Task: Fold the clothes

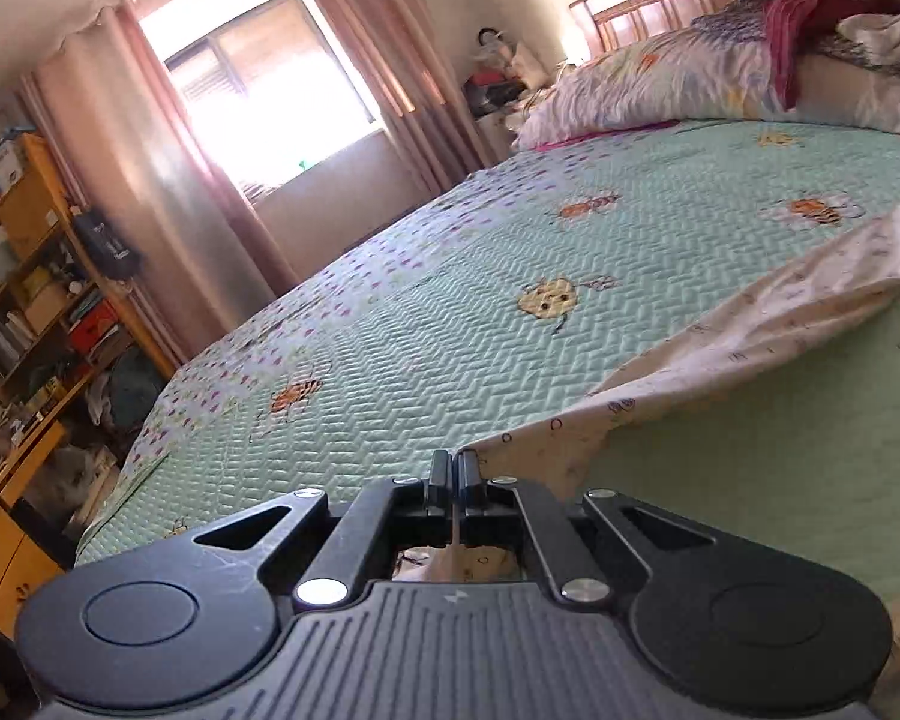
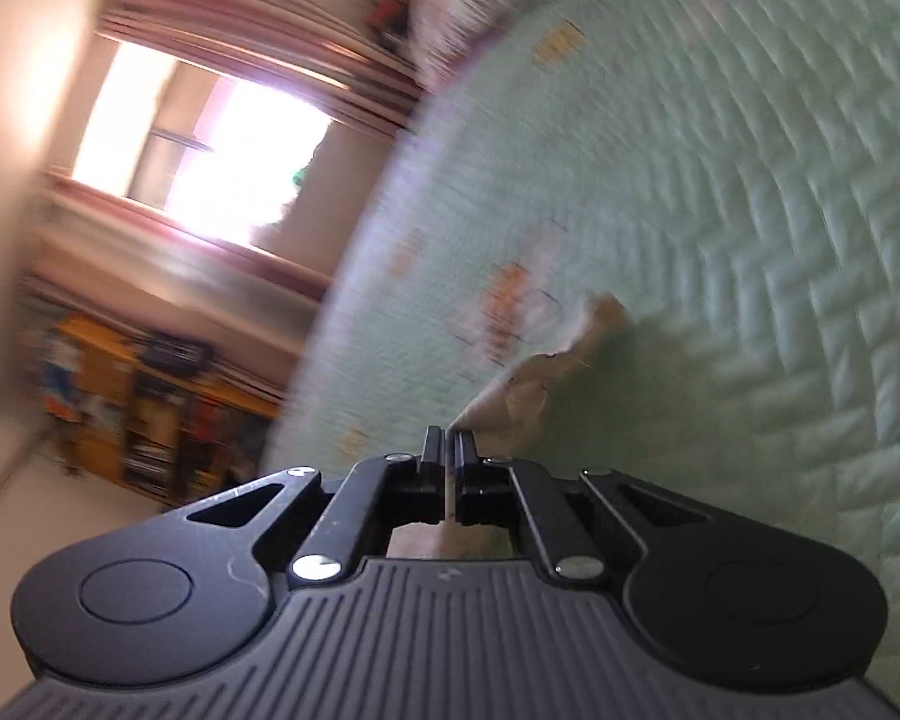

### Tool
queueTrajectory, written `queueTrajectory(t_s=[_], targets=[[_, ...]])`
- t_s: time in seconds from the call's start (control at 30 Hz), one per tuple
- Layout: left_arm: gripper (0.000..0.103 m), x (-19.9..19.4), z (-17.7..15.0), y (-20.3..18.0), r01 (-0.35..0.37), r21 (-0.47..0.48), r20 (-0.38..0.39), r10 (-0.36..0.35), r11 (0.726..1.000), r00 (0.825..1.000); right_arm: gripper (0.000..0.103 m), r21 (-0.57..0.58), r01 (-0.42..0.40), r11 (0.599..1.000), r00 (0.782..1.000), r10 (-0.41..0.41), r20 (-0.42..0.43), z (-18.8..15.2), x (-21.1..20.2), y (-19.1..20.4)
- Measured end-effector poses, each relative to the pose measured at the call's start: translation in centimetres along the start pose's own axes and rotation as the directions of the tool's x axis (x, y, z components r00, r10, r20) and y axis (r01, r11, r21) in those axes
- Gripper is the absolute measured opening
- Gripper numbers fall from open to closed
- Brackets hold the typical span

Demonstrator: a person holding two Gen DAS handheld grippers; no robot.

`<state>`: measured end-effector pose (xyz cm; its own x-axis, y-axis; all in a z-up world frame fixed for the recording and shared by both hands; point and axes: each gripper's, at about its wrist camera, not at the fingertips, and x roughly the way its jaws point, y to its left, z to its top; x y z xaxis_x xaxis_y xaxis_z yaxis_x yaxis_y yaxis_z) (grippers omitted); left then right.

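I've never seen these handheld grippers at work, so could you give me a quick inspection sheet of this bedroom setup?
Surface: bed with green quilted bedspread, bee pattern.
Job's things: pale printed garment, edge lifted off the bedspread.
Clutter: pile of clothes and pillow near the wooden headboard.
Grippers: left gripper shut on the garment; right gripper shut on a fabric corner, view blurred.
Cables: nothing seen.
Surroundings: window, pink curtains, crowded wooden shelves.

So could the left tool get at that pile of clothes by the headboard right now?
Probably not as things stand: the left tool is shut on the pale printed garment, and the clothes pile lies far across the green quilt.
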<state>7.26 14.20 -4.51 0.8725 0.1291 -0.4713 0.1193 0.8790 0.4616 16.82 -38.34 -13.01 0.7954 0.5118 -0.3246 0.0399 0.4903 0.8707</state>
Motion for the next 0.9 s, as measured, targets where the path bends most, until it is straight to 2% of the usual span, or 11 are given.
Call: queueTrajectory(t_s=[0.1,0.2,0.33,0.4,0.43,0.47,0.53,0.6,0.67,0.77,0.9], targets=[[0.001,-1.5,-1.4,-0.9,0.076,0.020,0.003,-0.076,0.997,0.997,0.003,0.039,0.079,0.996,0.997,-0.078,-0.012,0.0,-1.3,-1.4],[0.001,-2.3,-2.4,-1.8,0.142,0.035,-0.001,-0.142,0.989,0.990,0.003,0.036,0.061,0.997,0.998,-0.061,-0.008,0.1,-2.7,-1.8],[0.003,-1.5,-3.1,-3.3,0.147,0.089,-0.048,-0.144,0.985,0.988,0.013,0.032,0.142,0.989,0.987,-0.139,-0.081,-0.6,-2.3,-2.1],[0.012,-0.8,-3.0,-3.6,0.163,0.098,-0.074,-0.156,0.982,0.985,0.044,0.053,0.181,0.982,0.980,-0.176,-0.092,-1.1,-2.3,-2.1],[0.015,-0.9,-3.1,-4.2,0.169,0.126,-0.079,-0.160,0.977,0.984,0.068,0.065,0.202,0.977,0.976,-0.195,-0.098,-1.4,-2.3,-2.1],[0.021,-1.0,-3.2,-4.8,0.169,0.158,-0.078,-0.158,0.973,0.984,0.072,0.077,0.219,0.973,0.972,-0.211,-0.102,-1.8,-2.3,-2.1],[0.033,-1.0,-3.6,-5.8,0.157,0.220,-0.072,-0.145,0.963,0.987,0.072,0.086,0.216,0.972,0.973,-0.207,-0.102,-2.3,-1.9,-2.3],[0.056,-0.9,-3.8,-6.7,0.138,0.266,-0.068,-0.125,0.954,0.990,0.072,0.108,0.187,0.976,0.979,-0.177,-0.101,-2.3,-0.8,-2.3],[0.072,-0.6,-4.0,-7.6,0.108,0.306,-0.060,-0.094,0.946,0.994,0.072,0.113,0.163,0.980,0.984,-0.153,-0.094,-1.8,0.8,-2.3],[0.073,0.3,-4.1,-8.4,0.039,0.367,-0.043,-0.025,0.929,0.999,0.072,0.099,0.150,0.984,0.986,-0.142,-0.081,-0.8,3.1,-1.9],[0.075,1.7,-4.2,-9.1,0.021,0.423,-0.041,-0.004,0.906,0.999,0.072,0.040,0.179,0.983,0.981,-0.175,-0.086,-1.0,3.5,-1.1]])
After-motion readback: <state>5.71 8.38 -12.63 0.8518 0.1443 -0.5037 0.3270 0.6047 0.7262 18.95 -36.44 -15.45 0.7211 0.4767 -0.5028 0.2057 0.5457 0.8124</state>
